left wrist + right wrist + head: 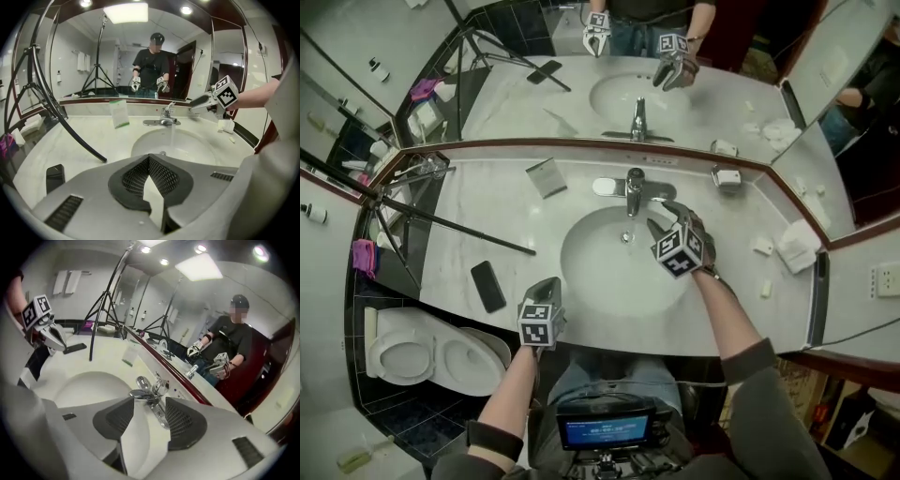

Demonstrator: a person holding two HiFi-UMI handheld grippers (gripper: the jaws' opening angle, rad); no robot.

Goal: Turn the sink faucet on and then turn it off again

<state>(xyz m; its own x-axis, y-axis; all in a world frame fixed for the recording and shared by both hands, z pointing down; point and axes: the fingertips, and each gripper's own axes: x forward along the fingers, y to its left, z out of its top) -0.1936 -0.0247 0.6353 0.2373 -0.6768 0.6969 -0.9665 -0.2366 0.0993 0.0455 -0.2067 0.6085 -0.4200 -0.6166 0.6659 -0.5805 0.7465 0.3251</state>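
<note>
Faucet [634, 187] stands at the back middle of the sink [581, 272], against the mirror. Its body is upright and its spout reaches toward us over the basin. A thin stream of water [171, 136] falls from the spout, so we judge the "on" half done and the shut-off still to do.

Right tool [659, 214]: jaws wide apart, nothing between the pads. In the head view its tips sit just right of the faucet and a little nearer to us, close but not touching. In the right gripper view the faucet [147, 392] lies straight ahead, framed in the gap of the right tool [150, 400], spout to the left and the lever on top to the right.

Left tool [546, 286]: jaws together, empty. It hangs over the near rim of the sink, well apart from the faucet [164, 117], which the left gripper view shows far across the basin beyond the left tool [150, 161].

Key relation: the faucet is ahead and slightly left of the right tool, which is much the nearer of the two. We judge the shut-off falls to the right tool, with a short advance to bring the lever between its jaws. The lever's exact tilt we cannot read.
</note>
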